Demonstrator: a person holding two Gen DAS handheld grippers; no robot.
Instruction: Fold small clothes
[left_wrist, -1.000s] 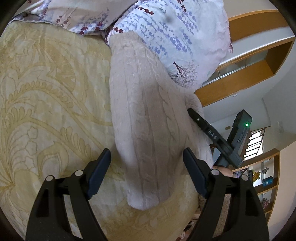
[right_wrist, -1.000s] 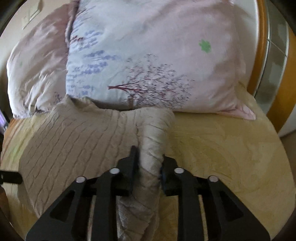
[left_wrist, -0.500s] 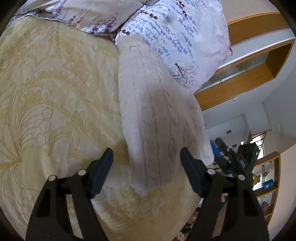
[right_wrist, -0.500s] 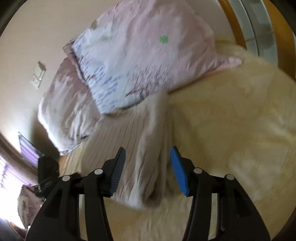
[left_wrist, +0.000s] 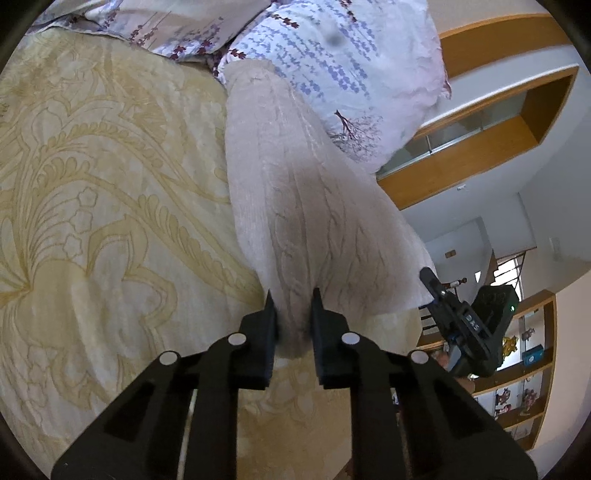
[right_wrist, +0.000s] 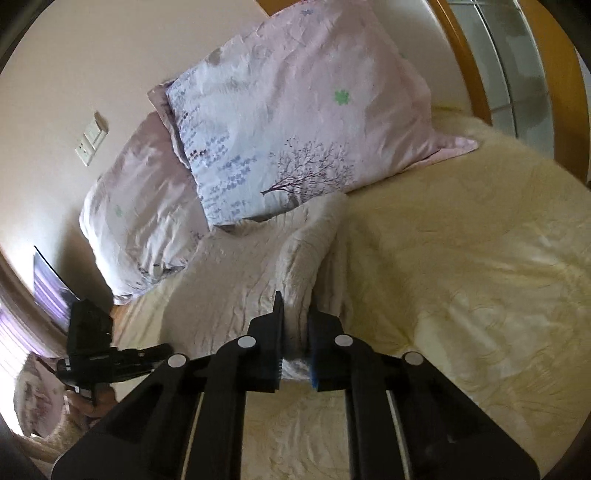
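A cream cable-knit sweater (left_wrist: 306, 206) lies on the yellow patterned bedspread (left_wrist: 103, 206), its far end against the pillows. My left gripper (left_wrist: 293, 299) is shut on the sweater's near edge. In the right wrist view the sweater (right_wrist: 240, 280) lies flat with one sleeve (right_wrist: 314, 243) folded over its right side. My right gripper (right_wrist: 295, 314) is shut on that sleeve's near end. The right gripper also shows in the left wrist view (left_wrist: 461, 317), and the left gripper shows at the left of the right wrist view (right_wrist: 110, 354).
Two floral pillows (right_wrist: 295, 122) (right_wrist: 144, 206) lie at the head of the bed. A wooden headboard (right_wrist: 480, 59) curves behind them. A wooden shelf (left_wrist: 532, 369) with small items stands beyond the bed edge. Bare bedspread (right_wrist: 461, 295) lies right of the sweater.
My left gripper closed on the sweater's near edge. My right gripper let go of the sleeve, opened, swung round, then closed on the sleeve again.
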